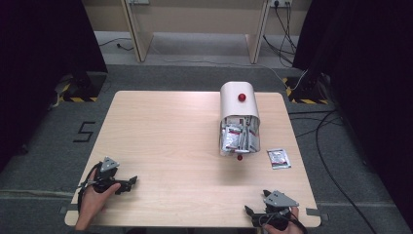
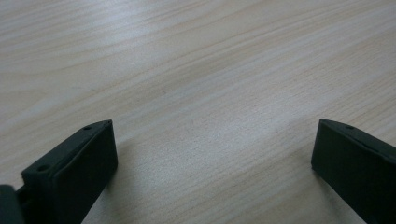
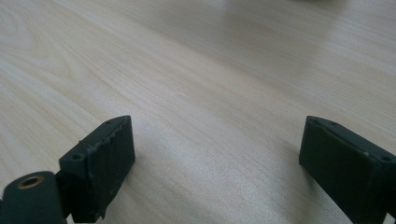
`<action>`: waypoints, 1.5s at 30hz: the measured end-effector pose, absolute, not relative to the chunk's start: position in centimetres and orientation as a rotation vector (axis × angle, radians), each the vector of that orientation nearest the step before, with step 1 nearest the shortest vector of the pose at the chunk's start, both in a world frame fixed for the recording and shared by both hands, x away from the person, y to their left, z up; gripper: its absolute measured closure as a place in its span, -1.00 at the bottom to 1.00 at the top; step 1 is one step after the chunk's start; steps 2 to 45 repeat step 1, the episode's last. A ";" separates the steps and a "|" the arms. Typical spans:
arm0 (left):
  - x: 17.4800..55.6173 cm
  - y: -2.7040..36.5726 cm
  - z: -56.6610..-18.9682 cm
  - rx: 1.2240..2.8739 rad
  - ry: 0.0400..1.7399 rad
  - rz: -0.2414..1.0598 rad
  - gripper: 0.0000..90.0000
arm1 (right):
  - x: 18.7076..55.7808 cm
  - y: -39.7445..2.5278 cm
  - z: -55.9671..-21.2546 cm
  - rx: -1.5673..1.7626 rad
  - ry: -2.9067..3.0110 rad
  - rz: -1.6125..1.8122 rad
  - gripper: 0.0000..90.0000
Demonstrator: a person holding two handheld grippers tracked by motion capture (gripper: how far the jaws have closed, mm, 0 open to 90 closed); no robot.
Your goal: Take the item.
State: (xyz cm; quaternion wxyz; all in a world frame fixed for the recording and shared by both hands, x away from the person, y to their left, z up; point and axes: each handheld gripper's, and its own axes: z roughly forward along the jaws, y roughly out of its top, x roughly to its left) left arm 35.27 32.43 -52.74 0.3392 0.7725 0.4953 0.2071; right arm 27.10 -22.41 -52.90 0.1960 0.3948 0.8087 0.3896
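Along the bottom edge of the high view, two hands hold the grippers at the near corners of the pale wooden bench. At lower left, the left gripper lies low over the wood in the person's left hand, its black fingers pointing toward the frame's right. At lower right, the right gripper sits by the near edge, a grey three-cornered plate on top, fingers pointing left. Each gripper view shows the two black fingers spread wide apart with bare wood grain between them; the right gripper's fingers likewise grip nothing.

Farther up, right of centre, a single silver packet with a red mark lies flat on the bench, just beside a white round-topped container. The container's open front faces the viewer and is crammed with similar silver-and-red packets. A red knob sits on its top, and a small red ball rests at its foot. Beyond the bench, grey floor and cables fill the upper frame.
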 end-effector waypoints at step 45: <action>35.3 32.4 -52.7 2.011 1.290 0.539 -1.00 | 27.1 -22.4 -52.9 1.106 2.265 1.091 -0.75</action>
